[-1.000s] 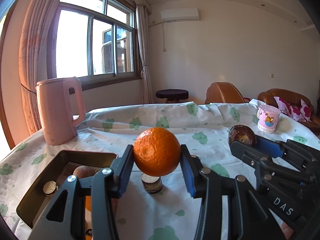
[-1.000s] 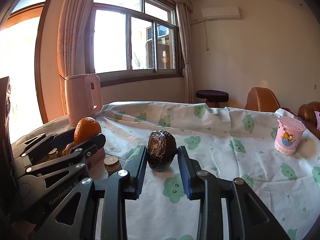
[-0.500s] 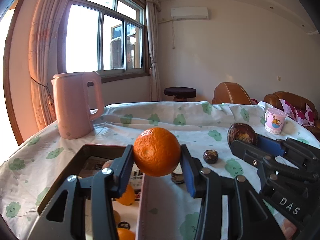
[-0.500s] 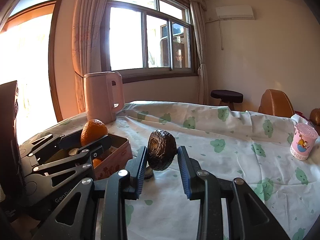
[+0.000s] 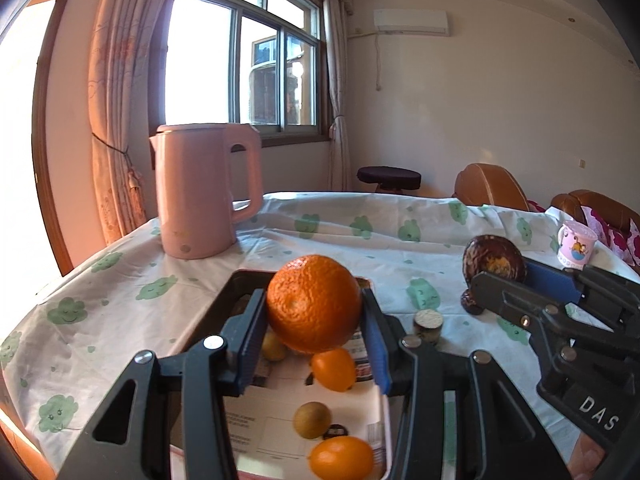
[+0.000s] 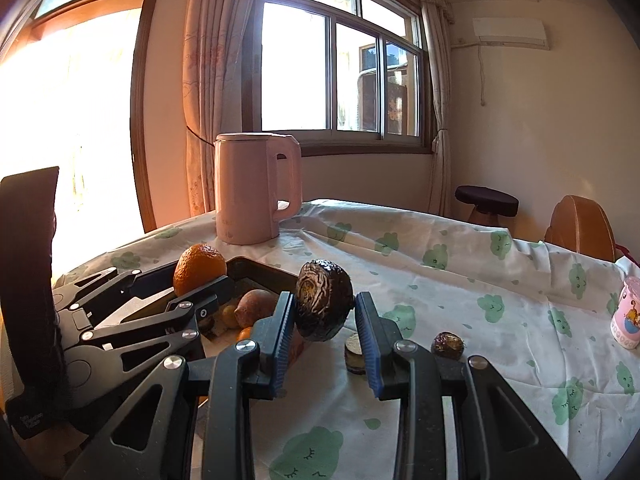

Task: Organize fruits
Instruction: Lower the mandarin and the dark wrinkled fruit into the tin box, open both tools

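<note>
Fingers of the left gripper (image 5: 314, 342) clamp the orange (image 5: 314, 303) above the open box (image 5: 280, 412), evidently for dropping among its fruits, while the right gripper (image 6: 325, 334) pinches the wrinkled dark fruit (image 6: 325, 305) beside that box, seemingly headed in too.

Box (image 5: 240, 280) half behind orange (image 5: 314, 302)

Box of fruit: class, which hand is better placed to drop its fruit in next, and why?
Left. The left gripper holds the orange directly over the open box. The right gripper, jaws shut on the dark wrinkled fruit, hangs beside the box, over the tablecloth.
</note>
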Demonstrator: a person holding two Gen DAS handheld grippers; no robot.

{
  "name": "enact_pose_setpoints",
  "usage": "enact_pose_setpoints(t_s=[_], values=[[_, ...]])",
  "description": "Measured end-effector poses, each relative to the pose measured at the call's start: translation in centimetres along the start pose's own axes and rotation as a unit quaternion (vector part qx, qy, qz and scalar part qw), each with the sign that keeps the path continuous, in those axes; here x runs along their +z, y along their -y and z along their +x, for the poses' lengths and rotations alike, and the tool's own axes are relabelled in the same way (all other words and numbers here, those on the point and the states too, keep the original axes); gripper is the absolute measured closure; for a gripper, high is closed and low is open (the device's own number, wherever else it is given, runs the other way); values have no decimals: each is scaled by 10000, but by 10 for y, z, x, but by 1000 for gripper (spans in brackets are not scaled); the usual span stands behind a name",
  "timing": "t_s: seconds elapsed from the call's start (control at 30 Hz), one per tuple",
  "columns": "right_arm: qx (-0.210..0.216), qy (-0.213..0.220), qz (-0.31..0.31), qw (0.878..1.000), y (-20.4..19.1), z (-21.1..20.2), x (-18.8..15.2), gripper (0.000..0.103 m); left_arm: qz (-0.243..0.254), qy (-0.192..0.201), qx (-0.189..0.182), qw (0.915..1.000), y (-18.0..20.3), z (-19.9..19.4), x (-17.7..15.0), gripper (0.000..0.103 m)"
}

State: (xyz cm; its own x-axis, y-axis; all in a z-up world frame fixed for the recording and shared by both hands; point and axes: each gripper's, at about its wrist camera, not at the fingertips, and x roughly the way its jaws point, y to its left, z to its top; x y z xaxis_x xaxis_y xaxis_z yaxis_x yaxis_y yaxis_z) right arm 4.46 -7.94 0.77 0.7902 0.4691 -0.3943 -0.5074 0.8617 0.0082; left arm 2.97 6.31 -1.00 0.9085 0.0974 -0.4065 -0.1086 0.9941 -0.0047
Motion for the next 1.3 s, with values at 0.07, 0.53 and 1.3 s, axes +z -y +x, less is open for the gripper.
enact_pose_setpoints(t_s=[0.07,0.53,1.3], values=[[37,-22,-57,10000,-6,3,1,70,-42,-13,37,10000,-7,0,-1,56],[240,-141,-348,9990,-44,20,6,70,-203,-121,333,9992,-42,1,-7,56],[397,-478,-658,9959,-82,48,0,70,-448,-360,465,9973,-78,5,-17,56]])
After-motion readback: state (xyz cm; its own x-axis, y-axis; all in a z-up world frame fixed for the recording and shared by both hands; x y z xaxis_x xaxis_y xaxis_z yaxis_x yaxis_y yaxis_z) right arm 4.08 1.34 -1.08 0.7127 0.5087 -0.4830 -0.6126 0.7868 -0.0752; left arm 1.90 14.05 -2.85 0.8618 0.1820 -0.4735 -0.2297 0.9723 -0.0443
